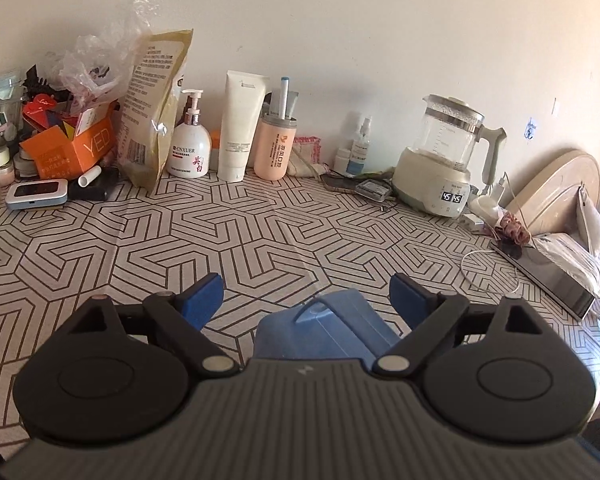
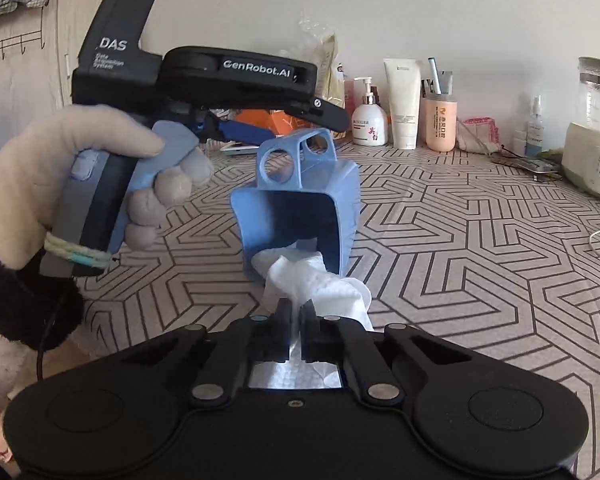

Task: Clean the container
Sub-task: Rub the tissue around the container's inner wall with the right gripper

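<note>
— How will the container (image 2: 300,204) handle?

— Light, stiff plastic, probably slick. It lies tipped on the table (image 2: 460,240), mouth toward me. I'd grip its walls.

— Your fingers?

— My left gripper (image 1: 302,300) stands wide around it, pads apart. My right gripper (image 2: 296,312) is clamped on the tissue (image 2: 316,280), stuffed into the mouth.

Left tongs (image 1: 306,300) spread wide over patterned tabletop (image 1: 260,236); blue container (image 1: 328,332) between the pads, not visibly touched. Bottles, kettle (image 1: 446,156) along back wall.
</note>
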### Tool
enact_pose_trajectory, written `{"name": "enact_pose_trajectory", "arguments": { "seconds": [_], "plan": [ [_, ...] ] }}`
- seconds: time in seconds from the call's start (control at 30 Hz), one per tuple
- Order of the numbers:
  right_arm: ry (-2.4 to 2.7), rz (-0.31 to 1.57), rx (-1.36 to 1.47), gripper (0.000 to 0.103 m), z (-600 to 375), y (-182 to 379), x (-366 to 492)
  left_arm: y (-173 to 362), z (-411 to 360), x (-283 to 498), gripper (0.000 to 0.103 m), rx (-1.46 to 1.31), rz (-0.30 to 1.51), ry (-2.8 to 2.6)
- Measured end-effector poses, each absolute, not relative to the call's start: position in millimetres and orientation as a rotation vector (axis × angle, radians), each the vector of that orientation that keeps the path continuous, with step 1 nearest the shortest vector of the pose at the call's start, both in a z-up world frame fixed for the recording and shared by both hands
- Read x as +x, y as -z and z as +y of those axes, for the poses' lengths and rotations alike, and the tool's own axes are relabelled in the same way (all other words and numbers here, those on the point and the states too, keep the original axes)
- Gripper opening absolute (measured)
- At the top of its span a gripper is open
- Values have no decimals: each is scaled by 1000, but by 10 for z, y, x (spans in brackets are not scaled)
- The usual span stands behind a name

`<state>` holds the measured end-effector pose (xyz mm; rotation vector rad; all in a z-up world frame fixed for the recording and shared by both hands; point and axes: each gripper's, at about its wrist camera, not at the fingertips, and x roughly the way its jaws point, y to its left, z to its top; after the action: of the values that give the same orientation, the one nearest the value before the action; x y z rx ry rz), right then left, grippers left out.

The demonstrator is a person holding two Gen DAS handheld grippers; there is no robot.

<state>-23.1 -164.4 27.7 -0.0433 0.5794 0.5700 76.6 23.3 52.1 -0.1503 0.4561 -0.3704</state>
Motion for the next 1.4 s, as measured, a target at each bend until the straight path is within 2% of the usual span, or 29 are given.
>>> {"name": "enact_pose_trajectory", "arguments": {
  "seconds": [0.23,0.47,0.93,1.07,1.4],
  "plan": [
    [-594,544,74,5,-1518,-316,20,-425,236,900,90,-153,519,469],
    [-559,578,52,4,-1445,-219,154,-382,208,716,86,-176,527,550],
    [-586,569,147,2,-1760,-199,145,-433,208,440,89,-215,505,566],
    [-587,595,5,2,-1686,-198,146,-356,301,517,89,-300,526,579],
    [-599,621,87,1,-1788,-160,308,-378,234,473,89,-288,505,564]
  ]
}}
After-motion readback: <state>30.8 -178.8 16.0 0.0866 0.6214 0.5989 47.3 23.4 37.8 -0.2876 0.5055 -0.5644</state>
